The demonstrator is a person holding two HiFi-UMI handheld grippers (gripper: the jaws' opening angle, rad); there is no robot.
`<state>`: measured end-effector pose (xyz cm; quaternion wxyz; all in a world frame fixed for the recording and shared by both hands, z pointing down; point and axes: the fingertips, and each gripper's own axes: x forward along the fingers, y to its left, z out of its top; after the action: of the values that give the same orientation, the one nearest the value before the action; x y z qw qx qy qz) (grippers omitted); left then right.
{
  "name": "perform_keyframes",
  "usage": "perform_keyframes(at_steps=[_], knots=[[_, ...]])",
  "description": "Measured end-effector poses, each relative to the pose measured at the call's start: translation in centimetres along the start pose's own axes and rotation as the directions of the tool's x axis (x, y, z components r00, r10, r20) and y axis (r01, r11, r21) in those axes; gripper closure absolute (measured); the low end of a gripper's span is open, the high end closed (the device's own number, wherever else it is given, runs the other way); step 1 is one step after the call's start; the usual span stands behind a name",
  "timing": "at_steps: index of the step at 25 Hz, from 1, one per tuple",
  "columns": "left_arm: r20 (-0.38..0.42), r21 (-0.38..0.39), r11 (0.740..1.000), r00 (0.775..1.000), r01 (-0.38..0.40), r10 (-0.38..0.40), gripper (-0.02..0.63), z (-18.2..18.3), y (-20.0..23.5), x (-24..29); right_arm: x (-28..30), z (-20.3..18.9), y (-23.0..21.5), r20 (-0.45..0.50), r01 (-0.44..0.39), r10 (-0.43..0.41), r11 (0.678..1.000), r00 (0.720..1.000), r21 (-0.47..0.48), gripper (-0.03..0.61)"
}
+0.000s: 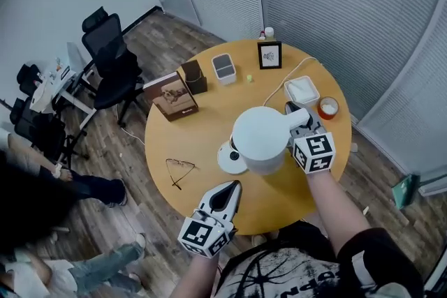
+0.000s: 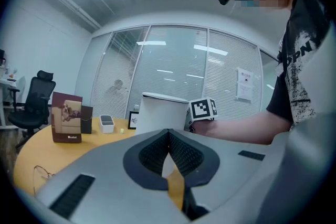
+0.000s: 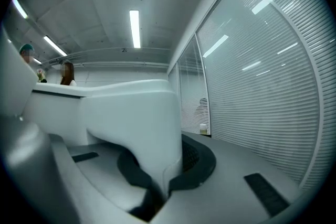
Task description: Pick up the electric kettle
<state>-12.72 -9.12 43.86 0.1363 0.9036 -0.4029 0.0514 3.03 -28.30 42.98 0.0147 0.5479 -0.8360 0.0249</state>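
Kettle (image 1: 262, 139) looks lifted over the round table (image 1: 279, 202), near its middle, with my right claw (image 1: 297, 116) clamped on the handle (image 3: 131, 123) at three o'clock. Its base (image 1: 229, 158) lies at eight o'clock. My left claw (image 1: 222, 197) (jaws together, empty) hangs at six. Held so far off-centre, the body could swing and slip.

This is an office meeting room. Tall glass partition walls with grey horizontal blinds (image 1: 335, 3) close it in, and long fluorescent strip lights (image 3: 134, 26) run across the plain white ceiling. A black mesh swivel office chair (image 1: 112, 63) stands on the dark wood-plank floor (image 1: 160, 31) beside a round light-wood tabletop (image 1: 209, 150). A cluttered white desk (image 1: 52, 91) sits at the left wall.
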Motion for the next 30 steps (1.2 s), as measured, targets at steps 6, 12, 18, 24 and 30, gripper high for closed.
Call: perform_keyframes(at_steps=[6, 12, 18, 24, 30], knots=[[-0.006, 0.019, 0.997, 0.998, 0.070, -0.070, 0.614, 0.3, -2.3, 2.2, -3.4, 0.5, -4.2, 0.005, 0.080, -0.080, 0.997, 0.997, 0.000, 0.557], [-0.028, 0.036, 0.988, 0.989, 0.147, -0.146, 0.614, 0.1, -4.2, 4.4, -6.6, 0.6, -8.2, 0.022, 0.163, -0.163, 0.987, 0.986, -0.001, 0.557], [-0.040, 0.036, 0.980, 0.980, 0.194, -0.193, 0.614, -0.1, -5.6, 6.0, -8.6, 0.3, -10.7, 0.036, 0.204, -0.204, 0.979, 0.978, 0.006, 0.557], [-0.055, 0.027, 0.978, 0.977, 0.206, -0.205, 0.613, -0.7, -6.0, 7.1, -9.2, -0.2, -11.9, 0.051, 0.204, -0.204, 0.979, 0.978, 0.018, 0.557], [-0.073, 0.018, 0.978, 0.976, 0.208, -0.206, 0.614, -1.1, -5.9, 8.0, -8.8, -1.4, -12.3, 0.048, 0.183, -0.184, 0.983, 0.982, 0.025, 0.557]])
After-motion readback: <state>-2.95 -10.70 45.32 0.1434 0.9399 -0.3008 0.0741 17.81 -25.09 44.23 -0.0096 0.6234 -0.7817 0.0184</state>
